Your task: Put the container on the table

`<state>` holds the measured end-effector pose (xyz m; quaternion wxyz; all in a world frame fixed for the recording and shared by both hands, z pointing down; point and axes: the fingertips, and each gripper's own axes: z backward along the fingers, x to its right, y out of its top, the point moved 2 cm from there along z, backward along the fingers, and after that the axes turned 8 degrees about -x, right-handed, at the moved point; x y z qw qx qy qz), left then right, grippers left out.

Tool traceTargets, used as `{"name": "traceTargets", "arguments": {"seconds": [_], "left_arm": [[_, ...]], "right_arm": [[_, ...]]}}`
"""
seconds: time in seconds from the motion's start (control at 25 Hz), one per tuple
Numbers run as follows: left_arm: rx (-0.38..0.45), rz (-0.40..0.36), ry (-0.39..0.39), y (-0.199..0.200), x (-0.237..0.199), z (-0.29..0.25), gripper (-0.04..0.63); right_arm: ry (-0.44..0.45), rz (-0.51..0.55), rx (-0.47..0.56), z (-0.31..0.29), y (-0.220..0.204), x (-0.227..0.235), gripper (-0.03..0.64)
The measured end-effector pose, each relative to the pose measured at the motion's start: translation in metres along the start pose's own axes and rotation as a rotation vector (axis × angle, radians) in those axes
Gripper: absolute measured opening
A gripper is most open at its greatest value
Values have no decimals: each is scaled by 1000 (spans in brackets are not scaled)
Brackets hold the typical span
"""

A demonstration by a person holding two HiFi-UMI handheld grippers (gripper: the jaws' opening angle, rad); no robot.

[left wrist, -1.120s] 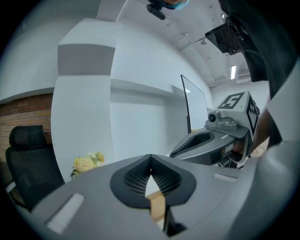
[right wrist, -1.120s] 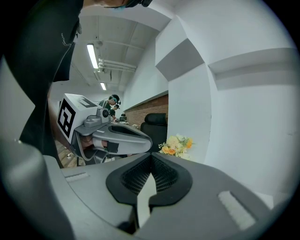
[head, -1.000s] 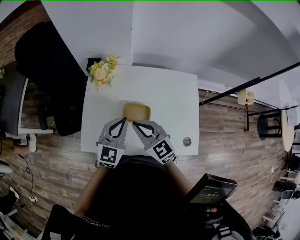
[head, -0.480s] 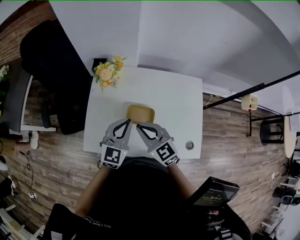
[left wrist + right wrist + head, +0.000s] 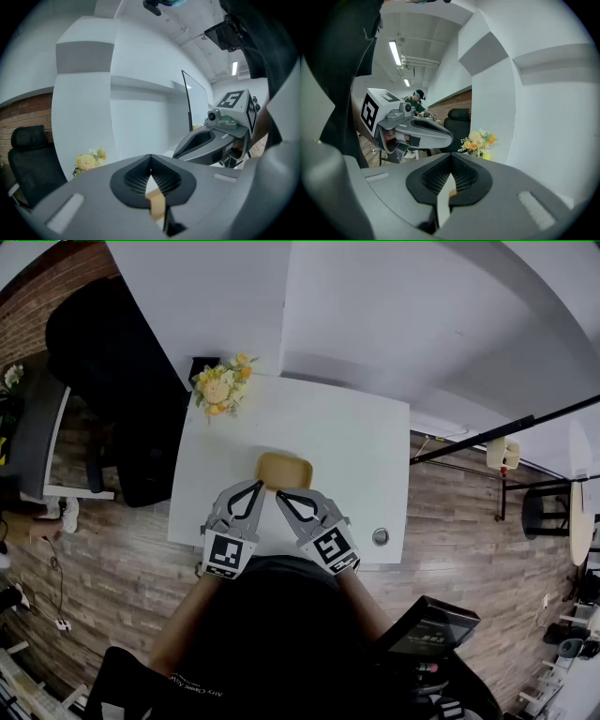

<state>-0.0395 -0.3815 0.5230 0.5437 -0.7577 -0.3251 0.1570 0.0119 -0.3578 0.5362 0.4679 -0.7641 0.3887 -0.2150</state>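
Observation:
A shallow tan container [image 5: 284, 469] rests on the white table [image 5: 347, 446], near its front middle. My left gripper [image 5: 257, 487] and right gripper [image 5: 280, 494] sit side by side at the container's near edge, tips angled toward each other. Both are shut with nothing between the pads. In the left gripper view the left gripper [image 5: 150, 171] has its jaws together, and a strip of the container [image 5: 157, 205] shows below them. The right gripper [image 5: 451, 169] has its jaws together too, with only a sliver of the container [image 5: 452, 193] showing beyond.
A bunch of yellow flowers [image 5: 223, 387] stands at the table's far left corner. A small round metal piece [image 5: 380, 536] lies near the front right edge. A black office chair [image 5: 112, 362] is left of the table, a white wall behind it.
Only the head view has drifted slightly. Both grippers and the container keep their places.

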Motion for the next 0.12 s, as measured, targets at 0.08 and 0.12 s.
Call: {"name": "traceTargets", "arguments": {"seconds": [0.08, 0.12], "left_arm": [[-5, -1, 0, -1, 2, -1, 0], [-7, -2, 0, -1, 2, -2, 0]], "right_arm": [[-2, -3, -6, 1, -3, 3, 12], [-4, -4, -10, 1, -5, 4, 12]]}}
